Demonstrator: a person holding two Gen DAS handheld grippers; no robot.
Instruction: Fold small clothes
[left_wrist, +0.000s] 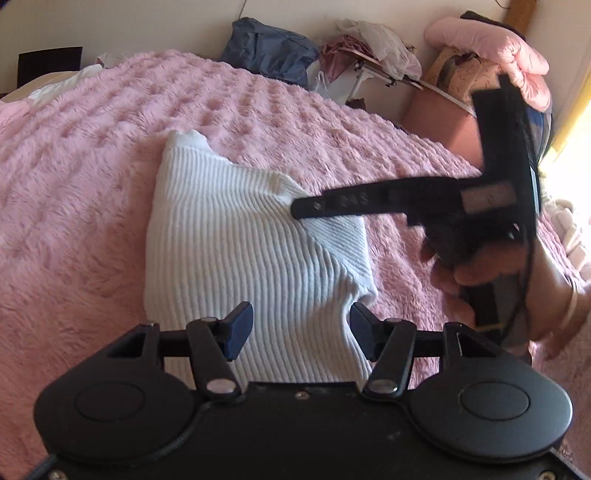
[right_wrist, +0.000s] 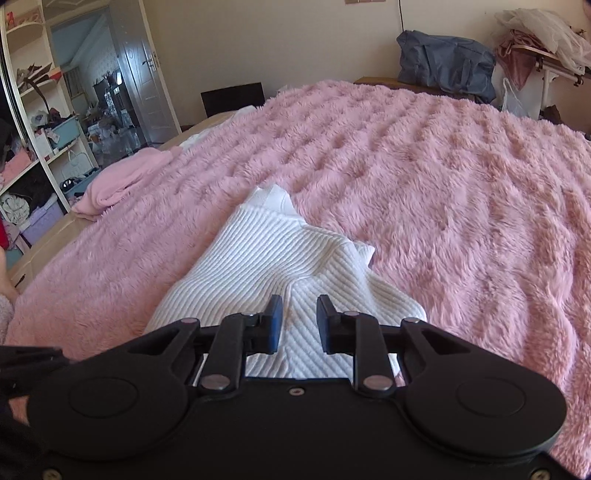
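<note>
We are working over a pink fluffy blanket (right_wrist: 424, 177) covering the bed, where the white ribbed garment (left_wrist: 236, 236) is lying partly folded. We are holding our left gripper (left_wrist: 301, 328) above its near edge, jaws standing wide and gripping nothing. Our right gripper (right_wrist: 299, 323) is hovering over the garment's folded corner, jaws narrowed but with a gap, clamping nothing.
</note>
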